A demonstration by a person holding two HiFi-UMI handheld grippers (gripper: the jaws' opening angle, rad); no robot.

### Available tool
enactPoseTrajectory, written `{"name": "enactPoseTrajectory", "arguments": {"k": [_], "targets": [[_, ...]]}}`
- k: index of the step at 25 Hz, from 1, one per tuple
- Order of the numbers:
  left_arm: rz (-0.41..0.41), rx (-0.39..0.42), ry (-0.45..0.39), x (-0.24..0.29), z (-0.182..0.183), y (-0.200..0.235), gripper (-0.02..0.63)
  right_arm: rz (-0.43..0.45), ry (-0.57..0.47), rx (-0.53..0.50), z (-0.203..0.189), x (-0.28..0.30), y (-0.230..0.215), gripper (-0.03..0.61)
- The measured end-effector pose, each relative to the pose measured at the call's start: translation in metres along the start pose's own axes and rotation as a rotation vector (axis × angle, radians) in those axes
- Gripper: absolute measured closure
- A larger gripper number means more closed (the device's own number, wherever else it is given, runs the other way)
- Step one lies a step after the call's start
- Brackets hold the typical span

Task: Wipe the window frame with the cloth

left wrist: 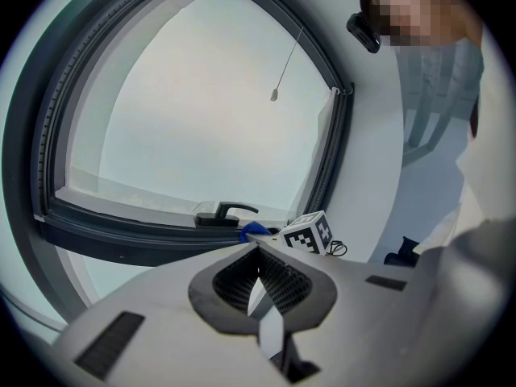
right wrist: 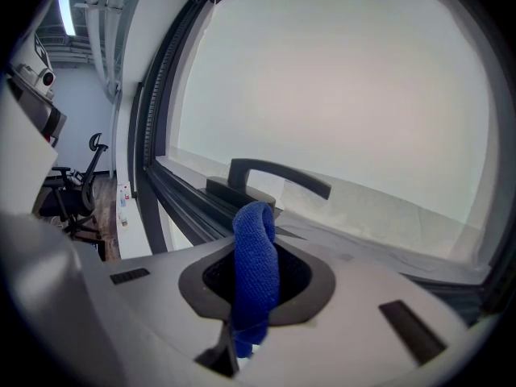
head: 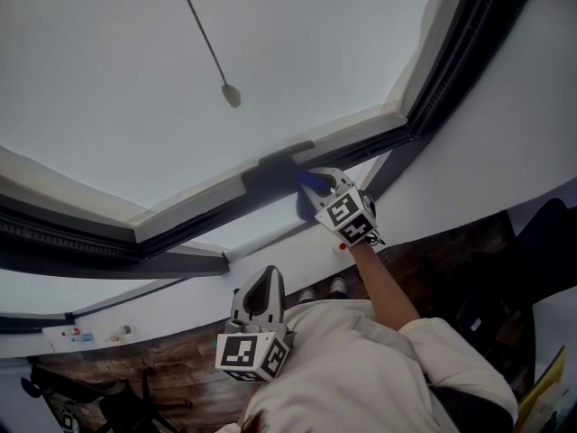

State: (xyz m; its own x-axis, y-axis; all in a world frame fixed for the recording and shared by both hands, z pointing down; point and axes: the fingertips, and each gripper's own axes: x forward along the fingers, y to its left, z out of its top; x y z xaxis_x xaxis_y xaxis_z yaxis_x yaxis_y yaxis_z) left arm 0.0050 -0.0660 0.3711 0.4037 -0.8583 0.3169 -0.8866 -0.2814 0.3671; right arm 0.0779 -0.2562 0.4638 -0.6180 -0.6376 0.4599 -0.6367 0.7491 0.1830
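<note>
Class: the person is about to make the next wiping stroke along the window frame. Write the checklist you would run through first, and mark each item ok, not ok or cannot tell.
1. Cloth gripped: ok. The right gripper has its jaws shut on it.
2. Cloth sticks out past the jaws: ok. A blue fold stands beyond the tips.
3. Cloth pressed on the window frame: cannot tell. It is close to the frame, but contact does not show.
4. Path along the frame free: not ok. The handle stands right ahead of the cloth.
5. Left gripper out of the way: ok. It is shut, empty and held low, away from the frame.
</note>
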Motion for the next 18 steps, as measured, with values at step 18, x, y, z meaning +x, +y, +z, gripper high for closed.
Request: {"name": "enactPoseTrajectory", "arguments": {"k": [18], "targets": [[-0.009,0.002,0.008,0.012,0.000,-0.008,0.609,-0.033,0.006,0.025,-0.010,-0.012,-0.025,0.532]]}}
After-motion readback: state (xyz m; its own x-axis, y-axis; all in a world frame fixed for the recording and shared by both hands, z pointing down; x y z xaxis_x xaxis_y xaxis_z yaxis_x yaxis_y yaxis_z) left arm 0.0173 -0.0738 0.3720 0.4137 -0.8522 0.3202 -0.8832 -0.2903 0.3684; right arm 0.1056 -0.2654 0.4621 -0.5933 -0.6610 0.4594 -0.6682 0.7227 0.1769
